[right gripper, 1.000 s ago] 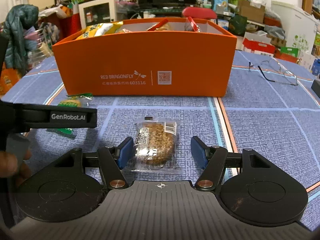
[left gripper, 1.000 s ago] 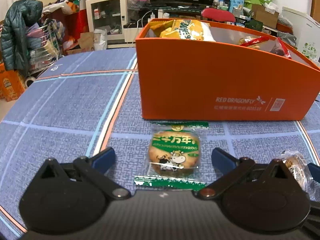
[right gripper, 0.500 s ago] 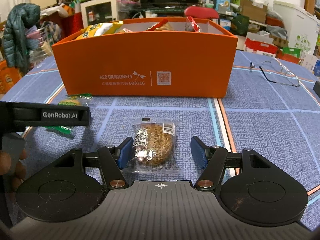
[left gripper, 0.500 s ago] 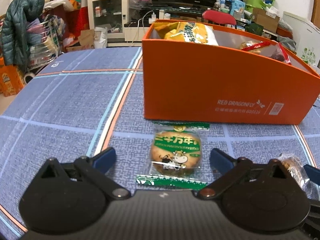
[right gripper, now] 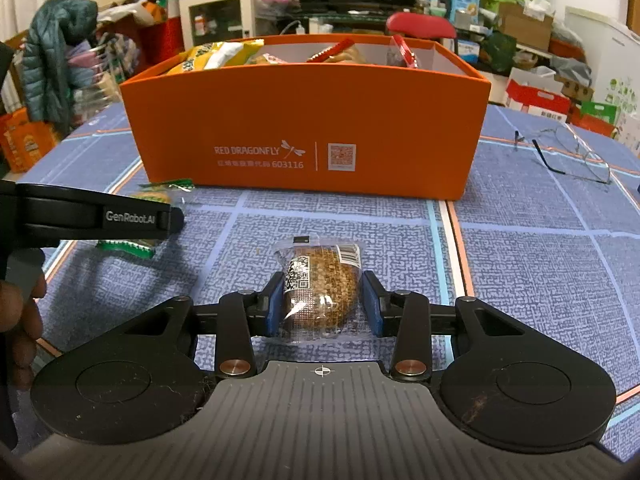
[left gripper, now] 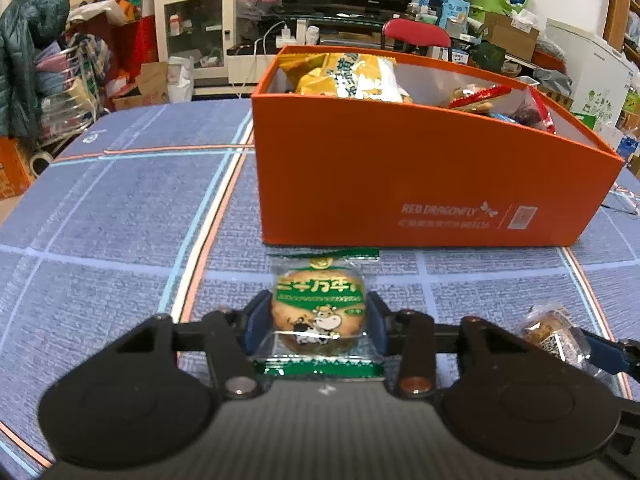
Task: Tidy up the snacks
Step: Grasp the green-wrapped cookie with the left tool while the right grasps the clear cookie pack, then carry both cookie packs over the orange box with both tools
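the left gripper (left gripper: 319, 318) has just been closed and is clamped on the green-wrapped biscuit (left gripper: 319, 312); the right gripper (right gripper: 322, 306) has likewise just been closed on the clear-wrapped oat cake (right gripper: 320, 288). both packets are pressed between blue pads on the blue tablecloth (right gripper: 520, 264), just before the orange box (right gripper: 312, 132) filled with snacks.
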`<state>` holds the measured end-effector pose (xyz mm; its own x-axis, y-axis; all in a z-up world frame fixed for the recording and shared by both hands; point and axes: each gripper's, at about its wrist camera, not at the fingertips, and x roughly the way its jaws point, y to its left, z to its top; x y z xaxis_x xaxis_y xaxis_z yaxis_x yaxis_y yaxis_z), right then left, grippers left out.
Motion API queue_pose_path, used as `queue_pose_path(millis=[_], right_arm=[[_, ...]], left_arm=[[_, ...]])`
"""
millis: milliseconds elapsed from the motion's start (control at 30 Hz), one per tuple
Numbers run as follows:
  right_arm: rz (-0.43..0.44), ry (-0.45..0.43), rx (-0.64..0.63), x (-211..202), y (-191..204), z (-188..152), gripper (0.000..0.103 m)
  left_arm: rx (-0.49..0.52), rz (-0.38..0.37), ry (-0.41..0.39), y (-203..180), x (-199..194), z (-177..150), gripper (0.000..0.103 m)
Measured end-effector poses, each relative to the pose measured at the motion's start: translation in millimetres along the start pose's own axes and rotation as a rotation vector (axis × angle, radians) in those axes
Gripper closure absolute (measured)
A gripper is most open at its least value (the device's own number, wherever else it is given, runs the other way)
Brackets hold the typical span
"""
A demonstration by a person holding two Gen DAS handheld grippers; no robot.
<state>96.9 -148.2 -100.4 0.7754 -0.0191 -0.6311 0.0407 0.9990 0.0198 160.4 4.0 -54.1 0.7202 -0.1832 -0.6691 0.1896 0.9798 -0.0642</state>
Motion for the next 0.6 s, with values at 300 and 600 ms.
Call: queue_pose_path(millis=[300,600], right_arm=[[0.010,0.002,-0.002,0.4,-0.5,0.5,0.080],[0.025,0.006,-0.003,-1.1,-4.1,1.3,0.081]], left_arm=[[0.003,-0.042,0.011,5.5,-6.9,-3.9,0.060],[0.038,0.048,0.017,1.3,-9.1,-2.9,0.059]])
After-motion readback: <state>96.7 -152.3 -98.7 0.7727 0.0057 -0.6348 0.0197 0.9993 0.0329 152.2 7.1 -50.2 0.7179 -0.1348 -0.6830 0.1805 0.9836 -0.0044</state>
